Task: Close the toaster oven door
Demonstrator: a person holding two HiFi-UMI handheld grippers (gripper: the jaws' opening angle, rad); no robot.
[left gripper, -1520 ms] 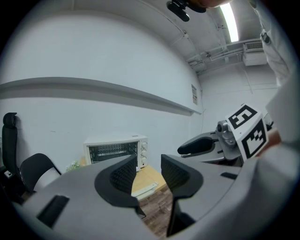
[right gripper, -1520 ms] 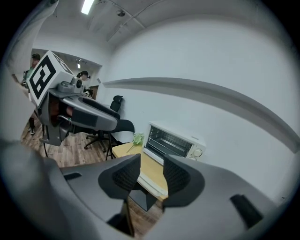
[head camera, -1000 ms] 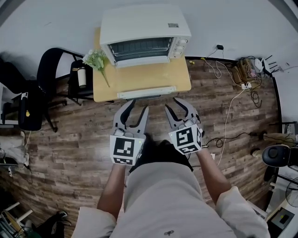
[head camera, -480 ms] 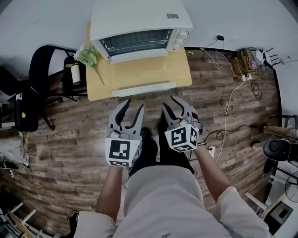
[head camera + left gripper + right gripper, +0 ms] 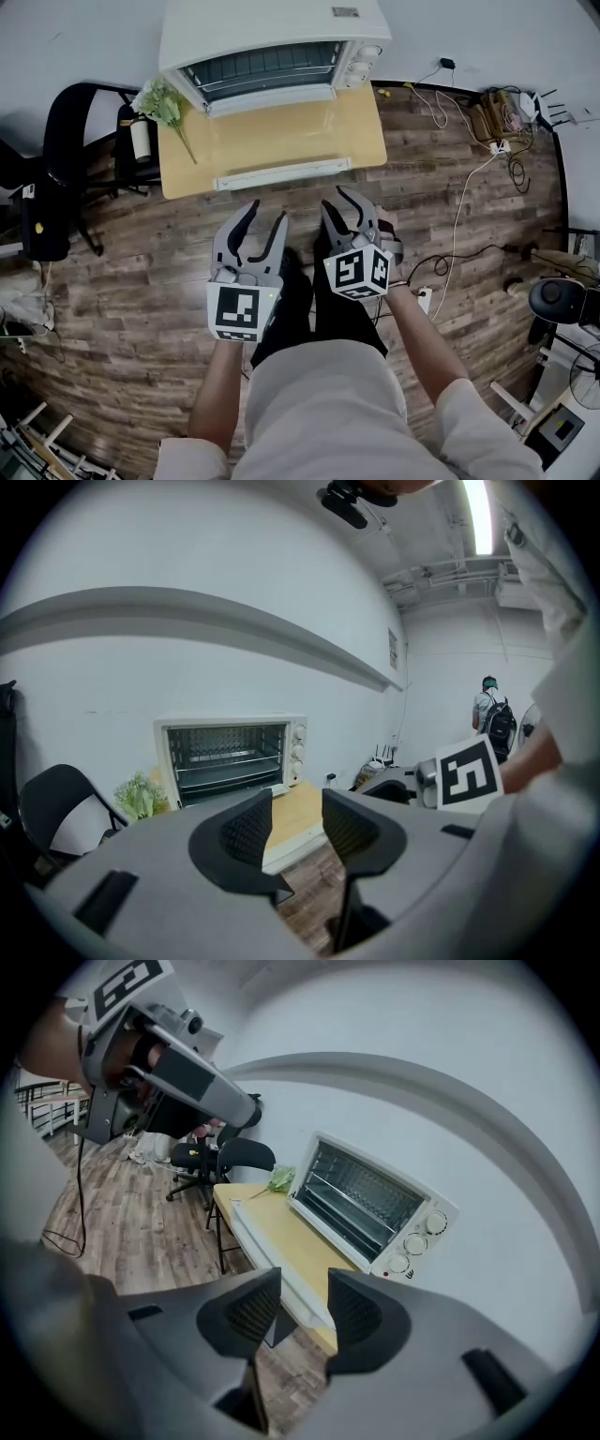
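nothing done yet, by the look of it. at the top centre of the head view, a white boxy metal toaster oven (image 5: 272,37) on a pale yellow wooden table (image 5: 370,141), mouth open, wire rack plain to see inside. along the table's near edge, a long white bar (image 5: 281,174), probably the handle of the lowered door; glass too clear to trace with any certainty. at the table's left end, a small bunch of green and white flowers (image 5: 159,98); further left, a black chair (image 5: 70,122).

below centre, over the brown plank floor (image 5: 141,272), the grey two-jaw left gripper (image 5: 265,217) and its twin, the grey right gripper (image 5: 342,208), side by side, both pointing up-frame at the table, both well short of it. fingers of each parted to a middling gap, nothing between them but table and floor beyond. touching nothing.

left to do, in all likelihood: cross to the table, get a jaw under or onto that white bar, swing the door up until flush with the oven front. whole task ahead.
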